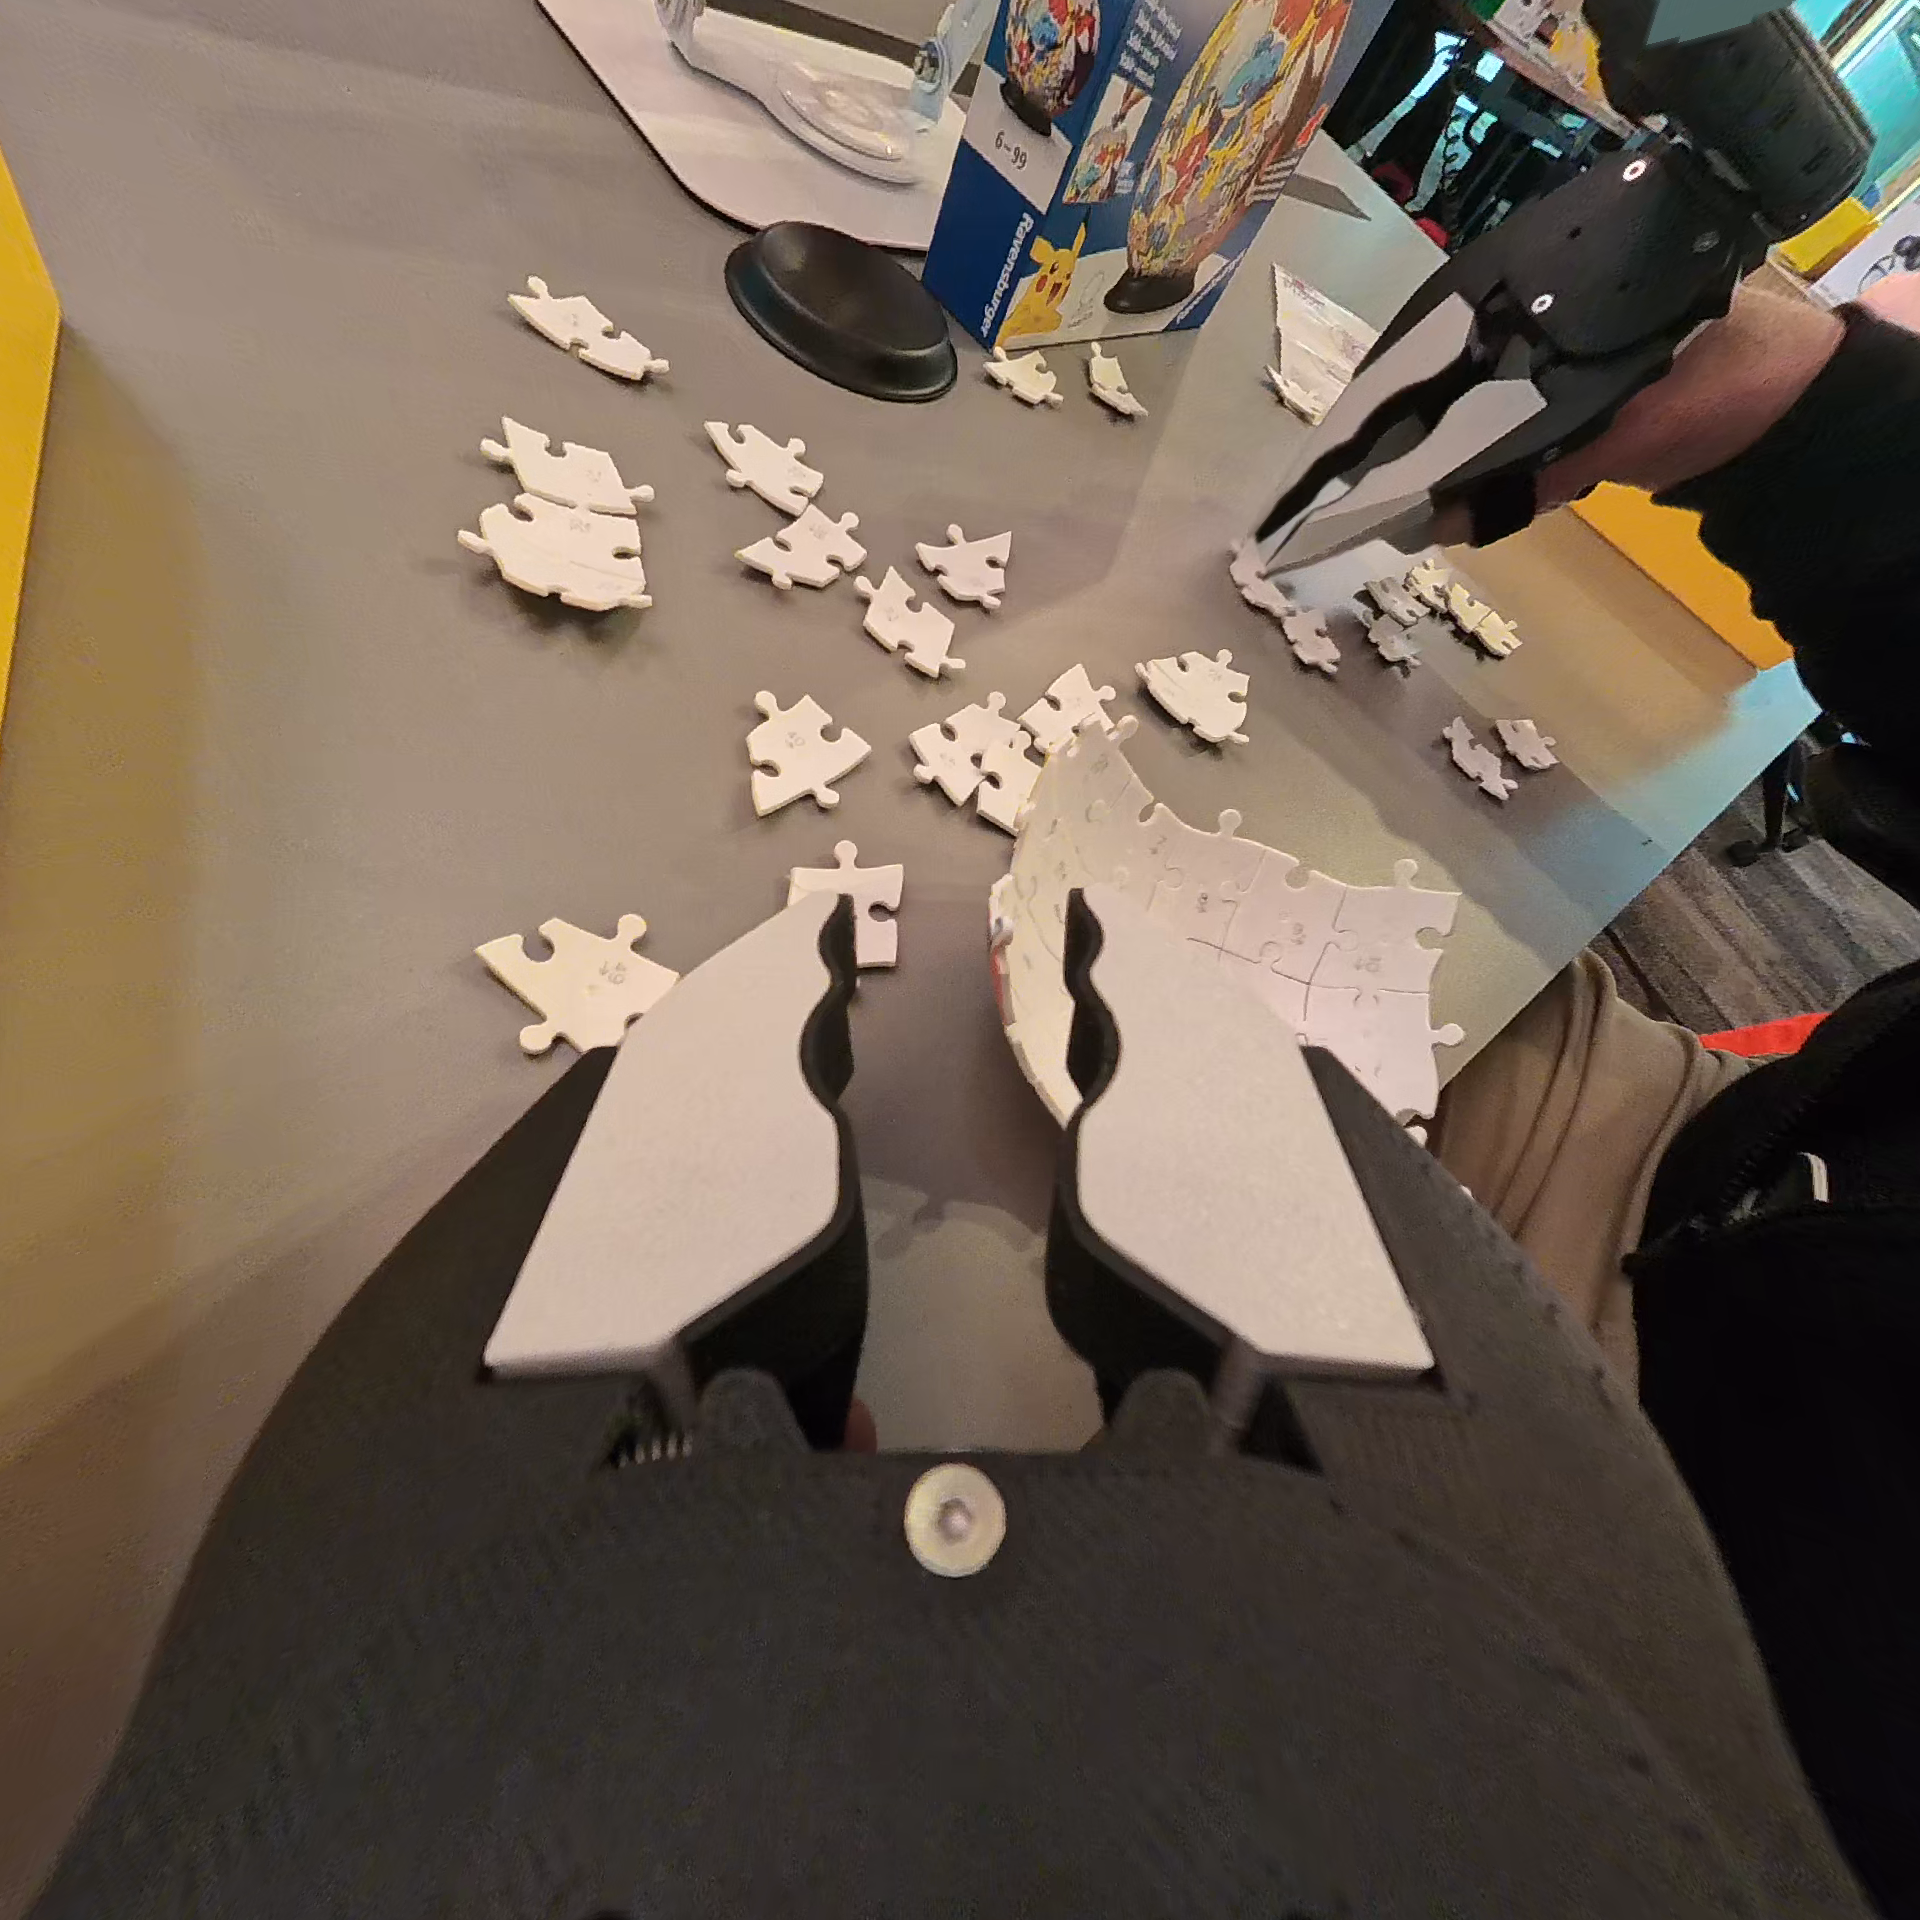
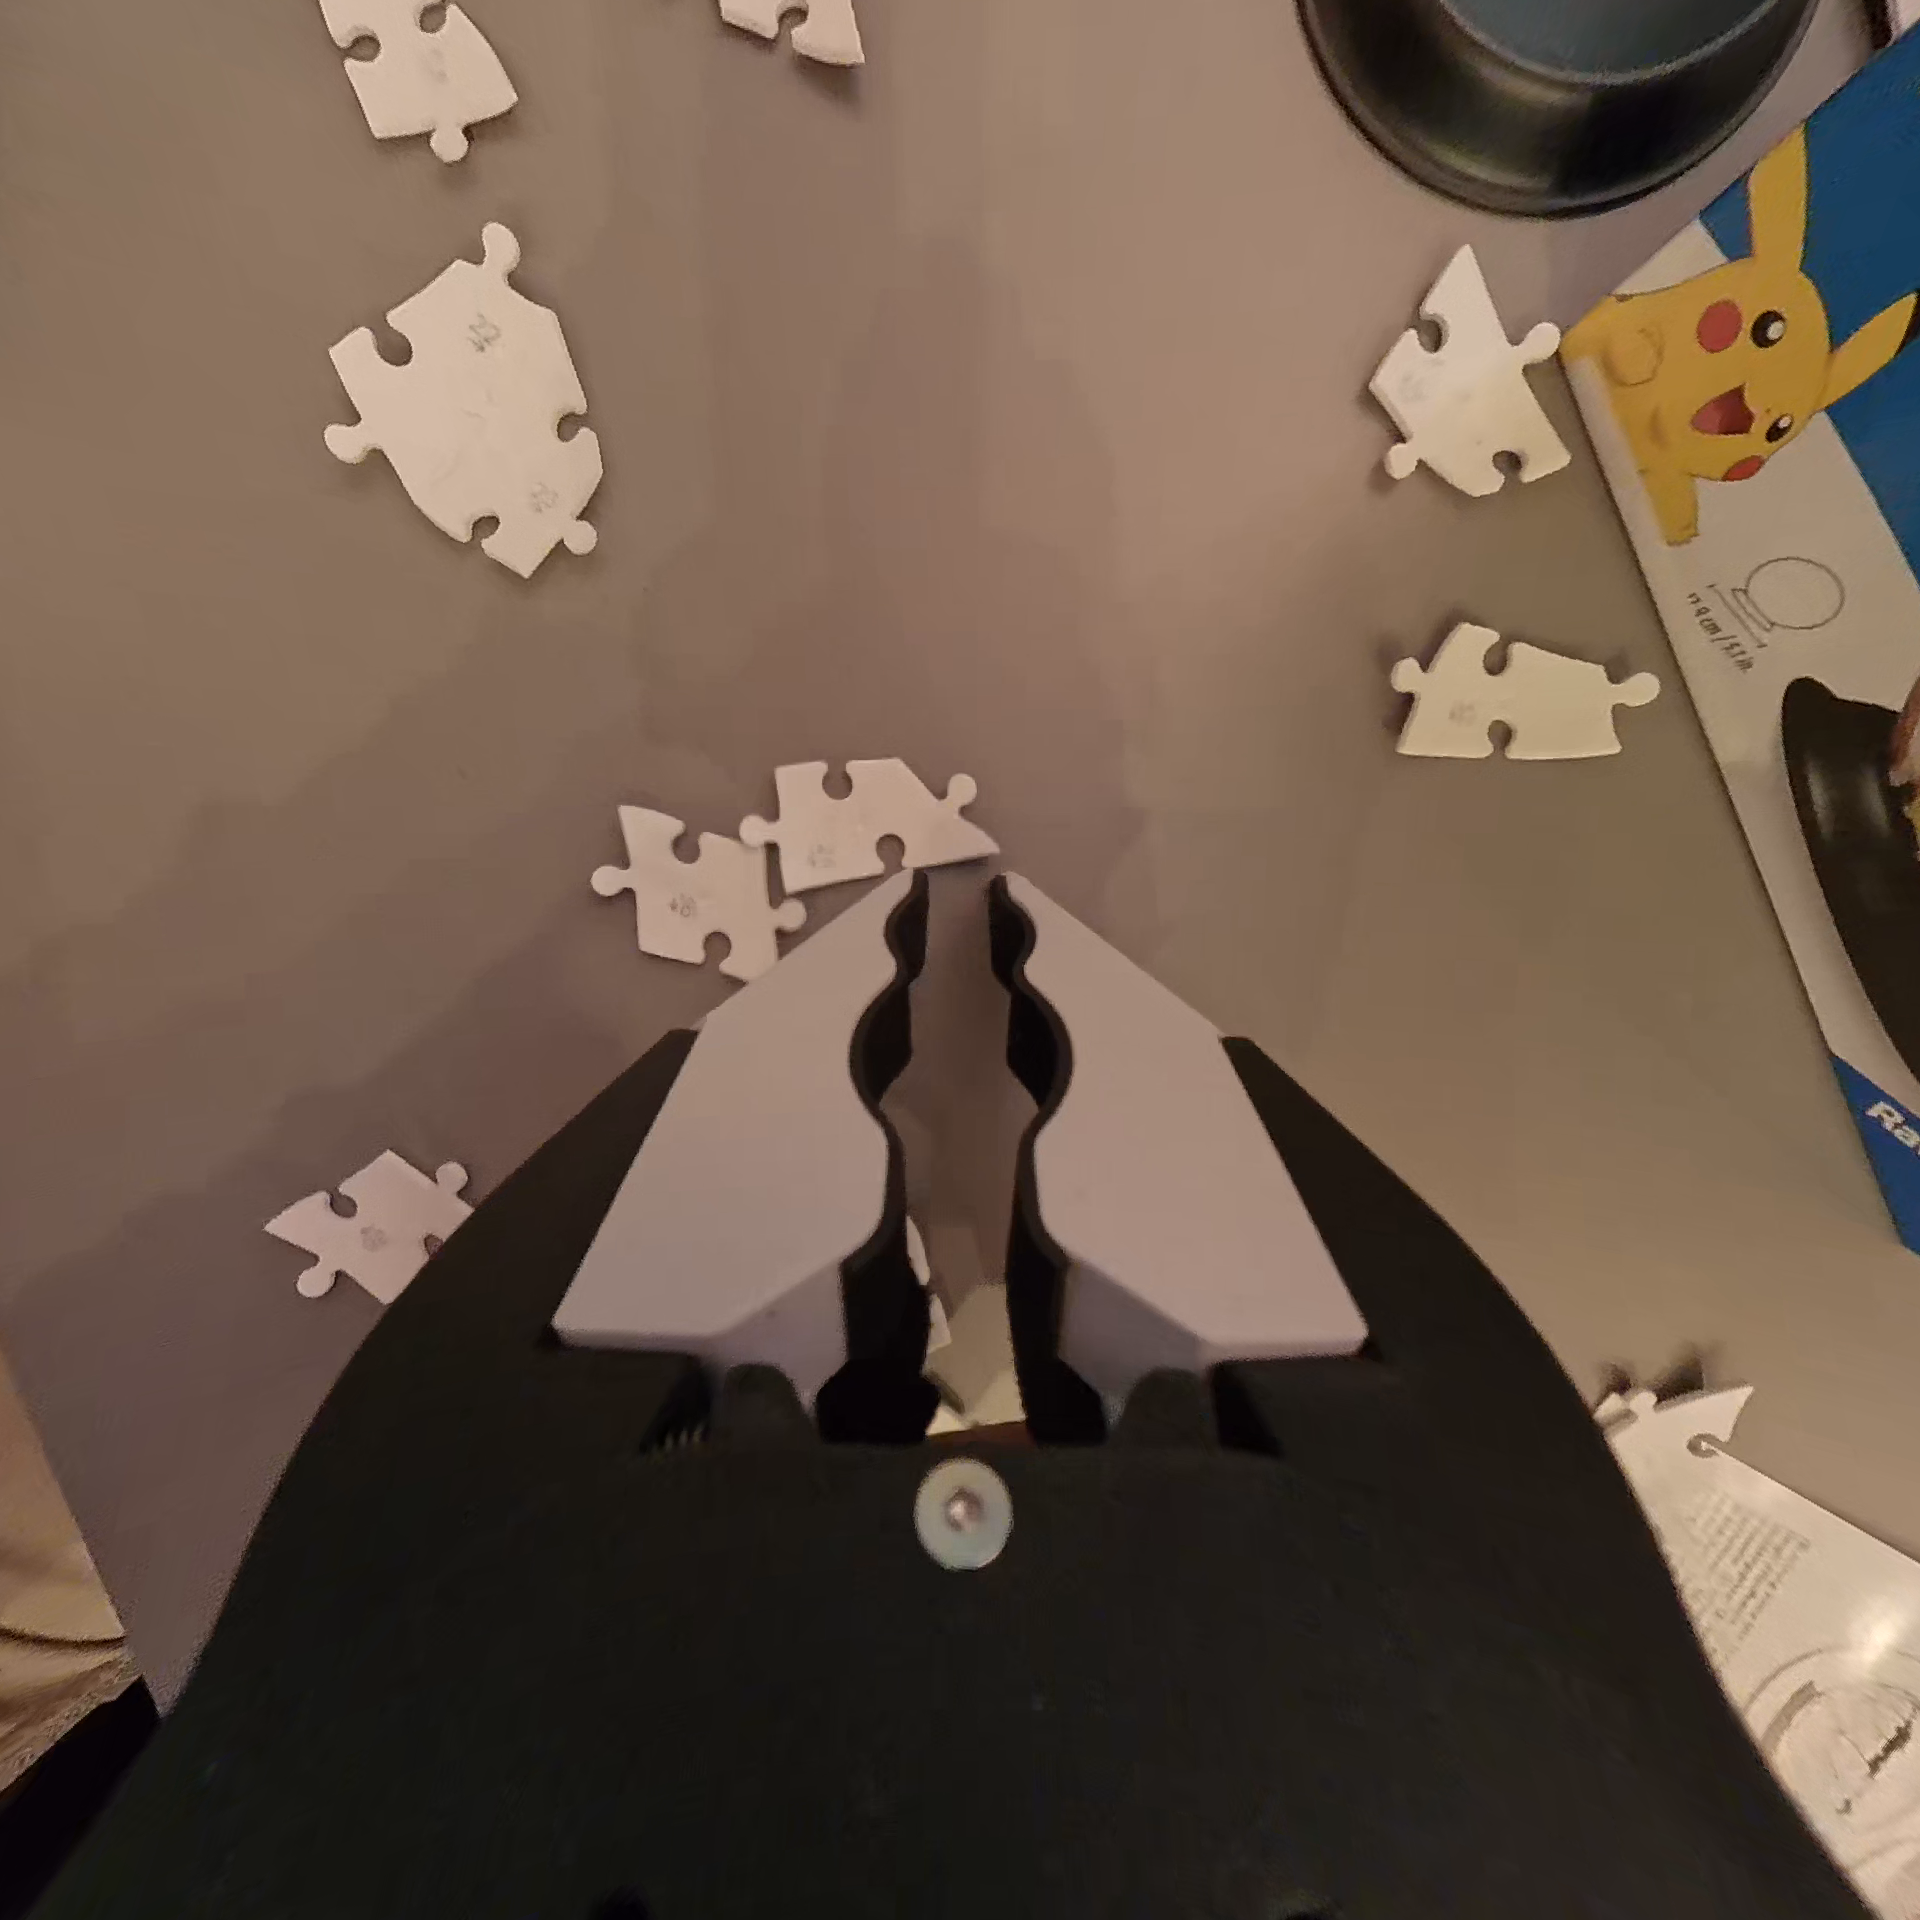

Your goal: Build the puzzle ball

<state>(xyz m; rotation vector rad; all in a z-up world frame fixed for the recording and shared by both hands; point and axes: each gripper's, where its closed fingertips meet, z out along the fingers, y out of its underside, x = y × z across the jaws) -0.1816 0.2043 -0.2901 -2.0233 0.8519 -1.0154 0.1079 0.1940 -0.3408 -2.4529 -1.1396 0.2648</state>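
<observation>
The half-built puzzle ball (image 1: 1247,935) sits near the table's front edge, a curved white shell of joined pieces standing on its rim, blank side facing us. The left gripper (image 1: 961,914) hovers just beside it, jaws apart with nothing between them, the right finger overlapping the shell's edge in the left wrist view; whether it touches is hard to call. A single loose piece (image 1: 857,904) lies just past the left fingertip, and another (image 1: 577,982) lies off to the left.

Over to the right gripper (image 2: 956,883): jaws narrowly apart, gripping nothing, tips pointing down at the grey table (image 2: 935,520) just short of a white piece (image 2: 873,826). That piece touches a neighbour (image 2: 696,899) to its left. From the left wrist view the same gripper (image 1: 1262,556) comes down at the far right, tips near a small cluster of pieces (image 1: 1309,629) by the table's edge.

White pieces lie scattered across the tabletop, several joined in pairs, like the two-piece chunk (image 2: 468,416). Farther back stands the black round stand (image 1: 842,312), and next to it the colourful puzzle box (image 1: 1122,177). A printed leaflet (image 2: 1787,1642) lies at the right gripper's side. A yellow panel (image 1: 21,416) borders the table on the left.
</observation>
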